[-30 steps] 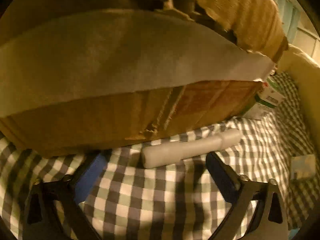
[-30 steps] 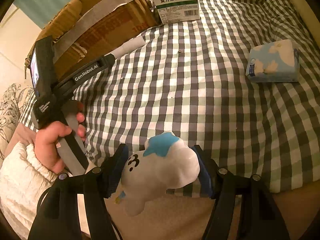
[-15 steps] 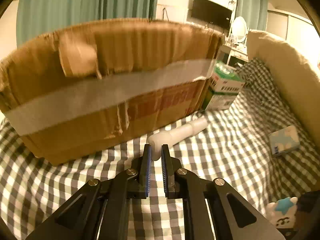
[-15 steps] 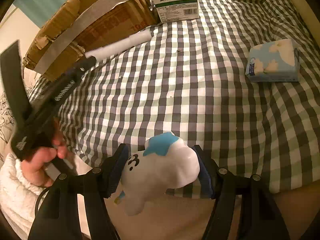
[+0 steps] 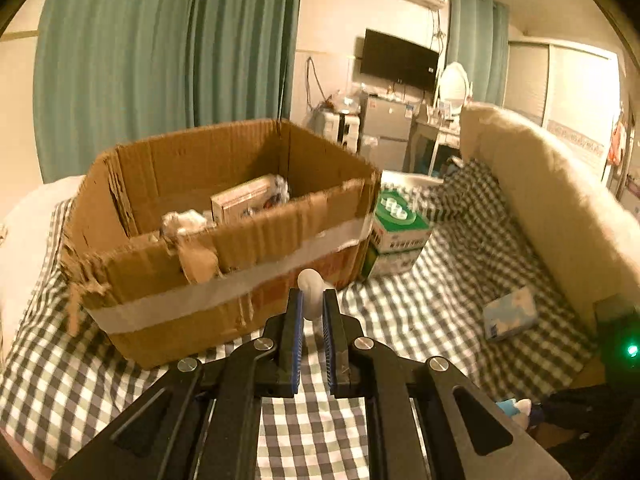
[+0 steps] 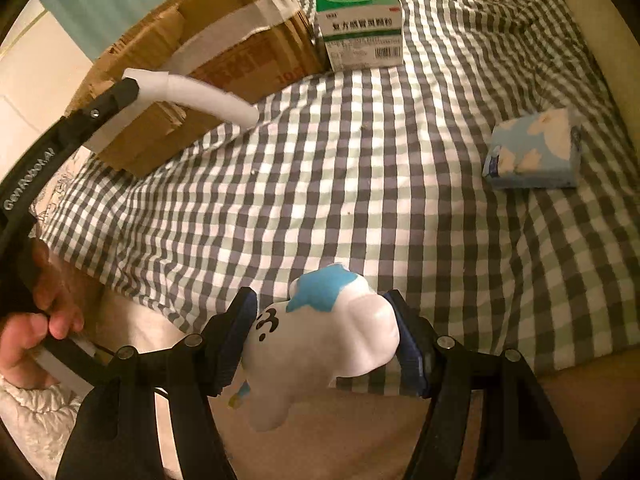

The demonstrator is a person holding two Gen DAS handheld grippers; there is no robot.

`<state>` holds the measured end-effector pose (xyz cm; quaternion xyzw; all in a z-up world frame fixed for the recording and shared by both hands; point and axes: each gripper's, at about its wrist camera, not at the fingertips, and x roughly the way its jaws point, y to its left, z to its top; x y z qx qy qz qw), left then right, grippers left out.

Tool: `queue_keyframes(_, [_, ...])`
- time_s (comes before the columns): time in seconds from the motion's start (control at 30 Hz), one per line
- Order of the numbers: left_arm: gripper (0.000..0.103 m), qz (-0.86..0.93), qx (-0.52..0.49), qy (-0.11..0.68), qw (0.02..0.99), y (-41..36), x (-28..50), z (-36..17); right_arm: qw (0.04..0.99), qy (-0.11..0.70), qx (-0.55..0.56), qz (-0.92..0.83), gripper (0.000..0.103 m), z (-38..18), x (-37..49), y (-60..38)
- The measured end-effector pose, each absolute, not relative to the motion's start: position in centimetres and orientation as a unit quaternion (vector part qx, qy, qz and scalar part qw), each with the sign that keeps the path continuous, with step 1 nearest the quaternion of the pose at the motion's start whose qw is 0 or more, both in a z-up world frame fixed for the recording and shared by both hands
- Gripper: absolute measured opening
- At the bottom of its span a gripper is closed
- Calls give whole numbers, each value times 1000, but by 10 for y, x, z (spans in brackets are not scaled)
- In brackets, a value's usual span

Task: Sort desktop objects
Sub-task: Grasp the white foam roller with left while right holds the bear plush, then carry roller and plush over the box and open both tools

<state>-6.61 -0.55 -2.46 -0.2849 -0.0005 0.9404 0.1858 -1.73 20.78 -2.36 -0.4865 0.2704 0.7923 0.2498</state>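
A second ago the white tube lay on the checked bedcover against the cardboard box, between the spread jaws of the left tool; now the left tool (image 5: 311, 314) is pressed together on the white tube (image 6: 200, 96) and has carried it up off the cover, to the height of the box's taped front wall. From the right wrist view the tube sticks out sideways from the tool's tip, in front of the cardboard box (image 5: 224, 248), clear of the checked bedcover (image 6: 360, 184). The box stands open, with a small carton and some crumpled white material inside.

The right tool (image 6: 326, 336) has not moved. It pinches a white toy figure with a blue star patch (image 6: 328, 332), its pads pressing on either side, over the near edge of the bedcover and well away from the box.

A green and white medicine carton (image 6: 358, 28) stands upright just beside the box's right end, touching it or nearly so. A light blue tissue pack (image 6: 534, 152) lies flat on the cover, well apart from the box, toward the cream padded edge. A hand (image 6: 28, 320) grips the left tool's handle.
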Motion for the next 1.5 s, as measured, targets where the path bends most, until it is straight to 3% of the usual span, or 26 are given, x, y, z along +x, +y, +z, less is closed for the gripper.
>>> queue_keyframes(0.43, [8, 952, -254, -16, 172, -18, -66, 17, 228, 230, -439, 838, 65, 42, -42, 197])
queue_keyframes(0.93, [8, 979, -121, -31, 163, -43, -113, 134, 190, 160, -334, 909, 65, 162, -145, 217])
queue_keyframes(1.2, [9, 976, -171, -2, 134, -54, -150, 103, 198, 159, -348, 902, 65, 146, -215, 244])
queue_keyframes(1.23, [10, 976, -178, 0, 129, -56, -152, 95, 200, 161, -353, 900, 67, 141, -219, 246])
queue_keyframes(1.27, [12, 974, -191, 2, 124, -58, -155, 87, 206, 153, -354, 899, 76, 138, -220, 246])
queue_keyframes(1.3, [16, 972, -205, 5, 118, -60, -157, 80, 217, 142, -351, 900, 83, 136, -219, 245])
queue_keyframes(1.37, [39, 967, -228, 15, 110, -61, -160, 68, 236, 125, -335, 904, 88, 138, -210, 242])
queue_keyframes(1.4, [68, 966, -235, 22, 102, -60, -158, 64, 238, 122, -331, 905, 88, 140, -205, 243])
queue_keyframes(1.43, [88, 968, -233, 28, 89, -61, -154, 62, 245, 118, -329, 904, 88, 142, -196, 244])
queue_keyframes(1.5, [97, 974, -212, 33, 72, -62, -140, 63, 275, 105, -322, 900, 90, 146, -174, 242])
